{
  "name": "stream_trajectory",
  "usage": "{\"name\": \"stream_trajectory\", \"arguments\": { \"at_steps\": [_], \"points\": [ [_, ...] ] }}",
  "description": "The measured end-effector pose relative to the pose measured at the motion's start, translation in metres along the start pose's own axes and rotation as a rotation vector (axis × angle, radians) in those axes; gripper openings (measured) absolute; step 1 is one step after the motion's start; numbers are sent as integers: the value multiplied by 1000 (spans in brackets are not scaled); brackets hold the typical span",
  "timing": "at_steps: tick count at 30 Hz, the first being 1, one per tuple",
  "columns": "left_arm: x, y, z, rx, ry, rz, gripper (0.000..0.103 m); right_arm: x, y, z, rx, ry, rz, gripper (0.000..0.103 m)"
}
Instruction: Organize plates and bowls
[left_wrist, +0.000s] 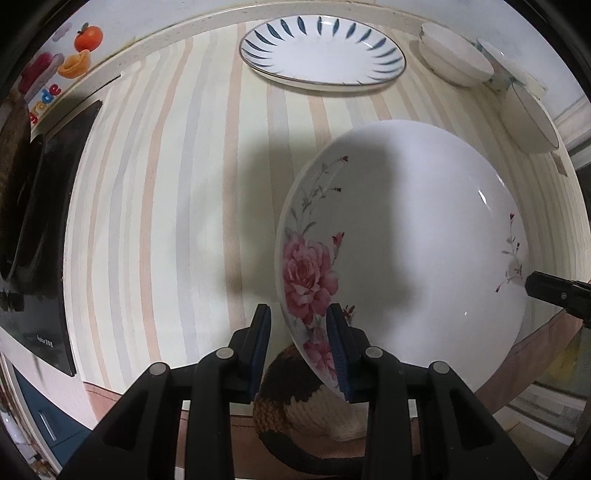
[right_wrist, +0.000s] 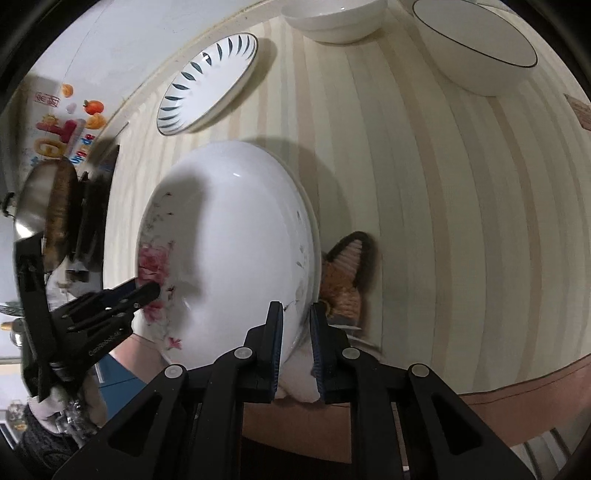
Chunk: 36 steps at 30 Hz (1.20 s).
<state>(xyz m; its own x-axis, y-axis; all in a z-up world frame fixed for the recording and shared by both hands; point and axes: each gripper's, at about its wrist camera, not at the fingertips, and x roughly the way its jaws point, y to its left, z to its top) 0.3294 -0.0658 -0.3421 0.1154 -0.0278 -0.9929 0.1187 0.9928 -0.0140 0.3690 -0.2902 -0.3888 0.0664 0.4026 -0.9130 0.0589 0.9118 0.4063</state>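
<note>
Both hand-held grippers, left (left_wrist: 299, 347) & right (right_wrist: 297, 350), pinch opposite rims of floral plate (left_wrist: 406, 236), held above striped worktop (left_wrist: 166, 184); carry step; next prob. onto blue-leaf plate (left_wrist: 321, 51), needs level lowering.

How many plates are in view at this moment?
2: the floral plate, its rim between both grippers' jaws, and the blue-leaf plate at the table's far edge. Others may be out of frame.

Each camera looks forward along its own tool, close above the striped counter (left_wrist: 166, 184); both views share the rose-patterned plate (left_wrist: 406, 240).
</note>
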Motion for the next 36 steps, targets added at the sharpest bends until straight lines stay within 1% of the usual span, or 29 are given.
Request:
{"name": "stream_trajectory", "arguments": {
  "at_steps": [2, 4, 7, 9, 11, 12, 16, 19, 21, 24, 26, 28, 30, 32, 34, 35, 36],
  "points": [
    [-6, 6, 3, -15, -9, -3, 29, -6, -3, 3, 8, -3, 16, 19],
    [-18, 13, 9, -33, -23, -17, 29, -17, -4, 9, 15, -24, 22, 19],
    [-44, 24, 30, -74, -81, -34, 29, -37, 2, 28, 11, -75, 42, 19],
    [-55, 32, 48, -108, -107, -48, 31, -46, 9, 46, -1, -103, 53, 24],
    [-60, 43, 75, -143, -123, -61, 32, -48, 16, 70, -4, -118, 62, 40],
    [-59, 47, 84, -154, -124, -56, 32, -47, 19, 82, -3, -126, 65, 42],
    [-40, 70, 141, -202, -121, -46, 32, -32, 33, 138, -10, -144, 76, 42],
    [-20, 78, 170, -222, -95, -36, 32, -12, 44, 176, -25, -135, 67, 43],
    [-4, 85, 188, -235, -75, -47, 32, 6, 51, 197, -36, -123, 46, 43],
    [19, 90, 212, -236, -45, -54, 32, 33, 58, 221, -60, -97, 14, 42],
    [34, 91, 224, -230, -17, -69, 32, 46, 60, 231, -69, -85, -6, 42],
    [46, 92, 234, -219, 1, -96, 32, 56, 61, 240, -71, -79, -30, 42],
    [54, 91, 240, -209, 10, -121, 32, 65, 63, 248, -71, -73, -56, 38],
    [59, 89, 246, -190, 12, -140, 34, 70, 62, 252, -80, -72, -80, 23],
    [60, 85, 251, -173, 4, -148, 31, 76, 62, 255, -83, -72, -105, 17],
    [60, 83, 252, -163, 0, -143, 30, 76, 61, 256, -79, -79, -100, 17],
    [60, 81, 253, -152, -5, -144, 23, 76, 61, 257, -76, -84, -96, 16]
  ]
}}
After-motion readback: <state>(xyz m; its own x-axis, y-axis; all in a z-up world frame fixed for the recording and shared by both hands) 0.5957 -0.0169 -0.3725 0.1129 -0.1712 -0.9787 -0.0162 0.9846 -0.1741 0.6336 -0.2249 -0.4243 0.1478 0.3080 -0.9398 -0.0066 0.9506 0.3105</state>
